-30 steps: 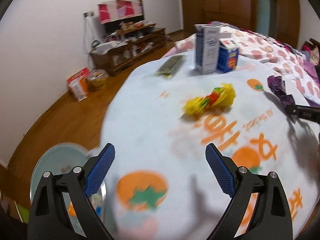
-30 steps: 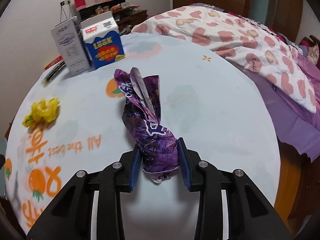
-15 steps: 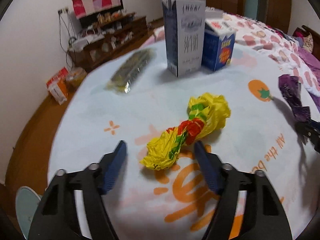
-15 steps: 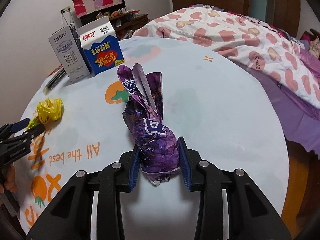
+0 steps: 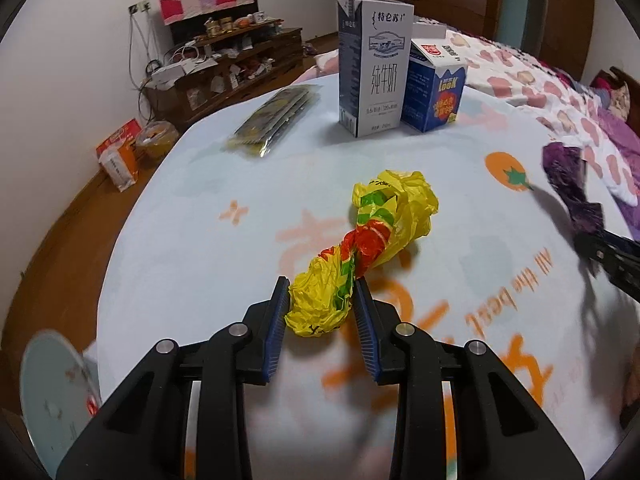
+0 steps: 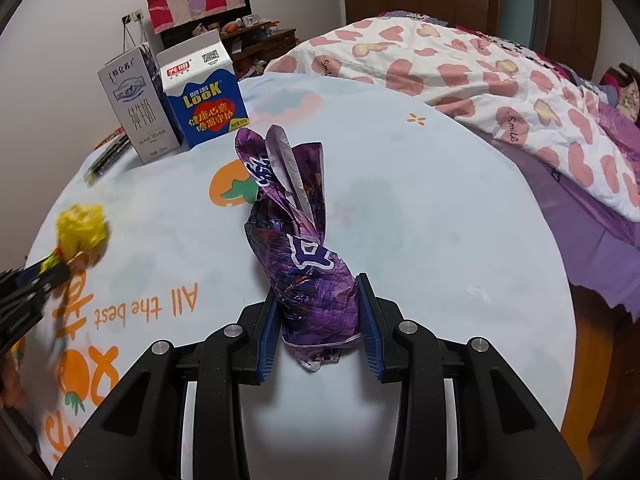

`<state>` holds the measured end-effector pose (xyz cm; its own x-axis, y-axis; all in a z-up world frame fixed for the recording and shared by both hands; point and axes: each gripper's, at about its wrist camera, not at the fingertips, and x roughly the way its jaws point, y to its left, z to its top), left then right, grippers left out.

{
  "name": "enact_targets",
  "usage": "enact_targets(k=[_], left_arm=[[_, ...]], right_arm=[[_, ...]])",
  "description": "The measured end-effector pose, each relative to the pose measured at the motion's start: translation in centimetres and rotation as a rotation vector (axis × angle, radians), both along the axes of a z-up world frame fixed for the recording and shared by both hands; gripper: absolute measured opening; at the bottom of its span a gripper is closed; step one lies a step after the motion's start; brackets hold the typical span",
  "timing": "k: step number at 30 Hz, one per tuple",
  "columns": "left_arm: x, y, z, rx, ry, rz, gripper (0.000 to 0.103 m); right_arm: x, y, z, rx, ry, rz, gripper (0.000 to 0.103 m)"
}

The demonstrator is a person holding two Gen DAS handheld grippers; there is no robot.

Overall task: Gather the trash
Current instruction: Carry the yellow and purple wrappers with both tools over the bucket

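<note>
— Two grippers, two pieces of trash on the round table [image 5: 168,240]: what does each have hold of?

— Left gripper [image 5: 321,312] has its jaws closed down to the width of the near end of the yellow wrapper [image 5: 360,248], pads touching it on both sides; whether that wrapper is off the cloth I cannot tell. Right gripper [image 6: 317,316] is clamped on the lower end of the purple wrapper [image 6: 298,248], which stands up tall between its pads.

— What could go wrong?

— Both holds are on crumpled film at one end only. In my judgement the yellow twist could slip out or unroll, and the purple one's loose top could flop over and drag.

— Anything in the way?

— Two cartons stand at the far side: a tall milk carton [image 5: 374,64] touching a shorter blue carton [image 5: 434,88] on its right. A flat green packet [image 5: 276,120] lies far left, well apart. A pale bin [image 5: 52,392] sits low at the near left, off the table edge, probably the destination. Nothing stands between it and the left gripper.
</note>
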<state>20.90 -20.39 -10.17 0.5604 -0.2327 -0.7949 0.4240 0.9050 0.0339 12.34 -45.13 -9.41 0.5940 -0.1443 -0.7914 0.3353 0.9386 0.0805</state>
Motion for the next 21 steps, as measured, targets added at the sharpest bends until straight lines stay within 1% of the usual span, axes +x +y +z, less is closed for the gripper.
enact_targets(k=[3,6,11,16,19,21], left_arm=[[-1.5,1.1,0.2,-0.036,0.016,0.019,0.033],[-3.3,2.2,0.0,-0.033,0.022,0.054,0.033],[-5.1,3.6,0.0,-0.07,0.046,0.082,0.033],[-6.4,3.7,0.3,-0.032,0.013,0.103,0.033],[-6.9,3.8,0.5,-0.032,0.016,0.108,0.033],[-7.4,3.9,0.9,-0.022,-0.007,0.105,0.033]], right_arm=[[0.1,0.3,0.0,-0.017,0.006,0.0,0.037],[0.1,0.2,-0.1,-0.012,0.004,0.0,0.037],[0.1,0.2,0.0,-0.015,0.005,0.0,0.037],[0.2,0.5,0.0,-0.035,0.014,-0.002,0.037],[0.2,0.8,0.0,-0.057,0.03,-0.007,0.036],[-0.2,1.1,0.1,-0.061,0.039,-0.025,0.036]])
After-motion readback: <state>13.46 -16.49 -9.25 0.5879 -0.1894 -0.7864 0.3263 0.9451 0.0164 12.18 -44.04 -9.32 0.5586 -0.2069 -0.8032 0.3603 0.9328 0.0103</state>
